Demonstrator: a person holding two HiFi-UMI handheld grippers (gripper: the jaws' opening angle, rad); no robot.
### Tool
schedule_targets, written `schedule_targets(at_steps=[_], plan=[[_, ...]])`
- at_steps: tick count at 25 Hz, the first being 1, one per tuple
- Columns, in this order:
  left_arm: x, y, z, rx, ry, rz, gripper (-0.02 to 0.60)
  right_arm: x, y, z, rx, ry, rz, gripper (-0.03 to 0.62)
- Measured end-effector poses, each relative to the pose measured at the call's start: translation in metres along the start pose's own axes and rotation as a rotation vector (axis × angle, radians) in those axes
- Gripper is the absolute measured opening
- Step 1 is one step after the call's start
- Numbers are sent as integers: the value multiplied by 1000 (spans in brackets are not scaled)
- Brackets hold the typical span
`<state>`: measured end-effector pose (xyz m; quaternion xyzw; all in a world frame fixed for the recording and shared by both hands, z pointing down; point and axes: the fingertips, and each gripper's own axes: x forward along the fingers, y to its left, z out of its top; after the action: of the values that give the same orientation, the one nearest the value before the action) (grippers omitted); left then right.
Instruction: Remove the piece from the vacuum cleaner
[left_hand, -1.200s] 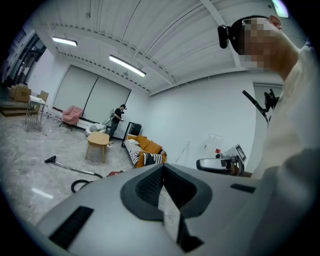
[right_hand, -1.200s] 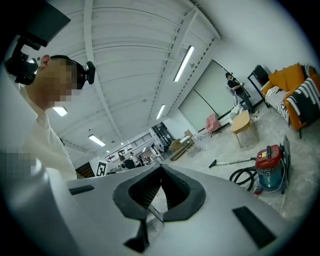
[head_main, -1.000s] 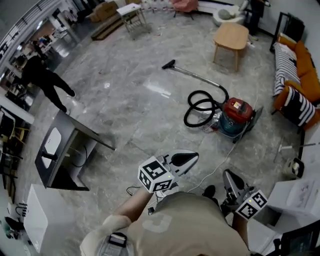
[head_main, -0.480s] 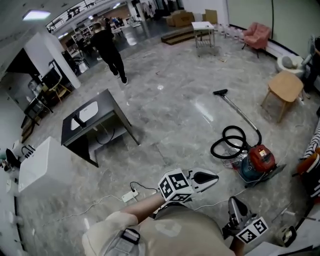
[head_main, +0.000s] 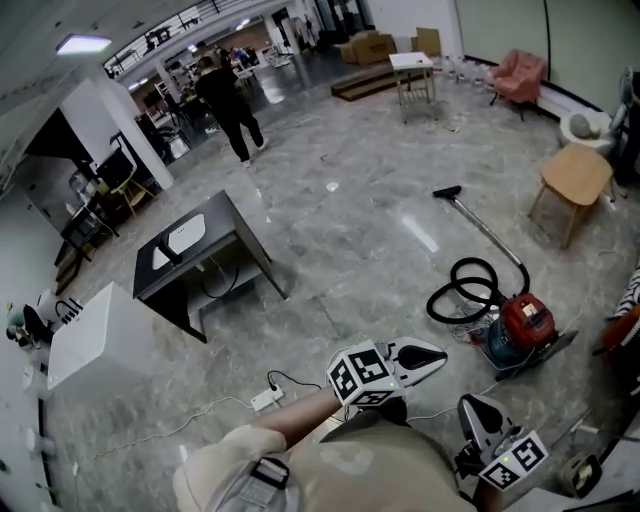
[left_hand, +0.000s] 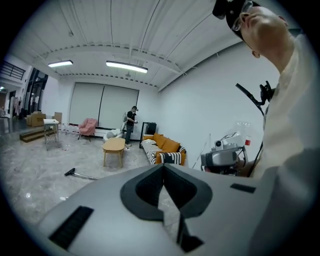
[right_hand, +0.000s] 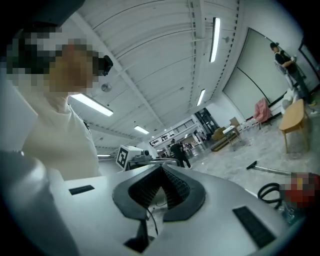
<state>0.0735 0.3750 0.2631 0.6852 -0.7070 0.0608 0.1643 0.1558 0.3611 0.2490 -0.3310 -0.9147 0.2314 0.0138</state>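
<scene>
- Head view: swung round within the last second, so vacuum (head_main: 522, 325) now sits out to the right, beyond the left gripper (head_main: 430, 354) and further out than the right gripper (head_main: 472, 408), well apart from both.
- Only the framing differs: same spot on the floor for vacuum, same coil of hose (head_main: 462, 295) beside it, and same wand (head_main: 487, 230) reaching away from both grippers to the nozzle (head_main: 446, 191).
- Further off than a second ago: a walking person (head_main: 228, 100), far past the left gripper.
- Left gripper view: jaws closed tip to tip with nothing between them, and nozzle lying far beyond the tips, off to the left.
- Right gripper view: likewise closed and empty, with hose and a red smear of vacuum low to the right, far past the tips.
- Both grippers kept close to the body as before, neither any nearer to vacuum.
- Judged from that: no removal begun and every piece apparently still fitted. Calls for walking up to vacuum and opening a gripper first. Cannot tell yet which piece is meant, though wand and hose seem the likeliest.
- Writing: none legible. No brand readable on vacuum at this range, only black-and-white square markers on the gripper cubes.
</scene>
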Motion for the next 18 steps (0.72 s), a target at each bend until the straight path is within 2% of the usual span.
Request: schedule_targets(at_steps=[3,6,9,12,18], plan=[[14,2,-8,22,2,-15,5,-5,-24,-9,-22,-2,-75,2],[24,14,-5,64,23,-31,5,7,-39,3,-50,1,-119,2],[50,13,6,93,32,-117,5,-8,-62,15,-50,15,-256,2],[82,13,7,73,40,-206,5,-25,-84,22,-46,29,-379,2],[124,49,11,82,66,-287,5,-22,-136,19,43,34,-514,2]])
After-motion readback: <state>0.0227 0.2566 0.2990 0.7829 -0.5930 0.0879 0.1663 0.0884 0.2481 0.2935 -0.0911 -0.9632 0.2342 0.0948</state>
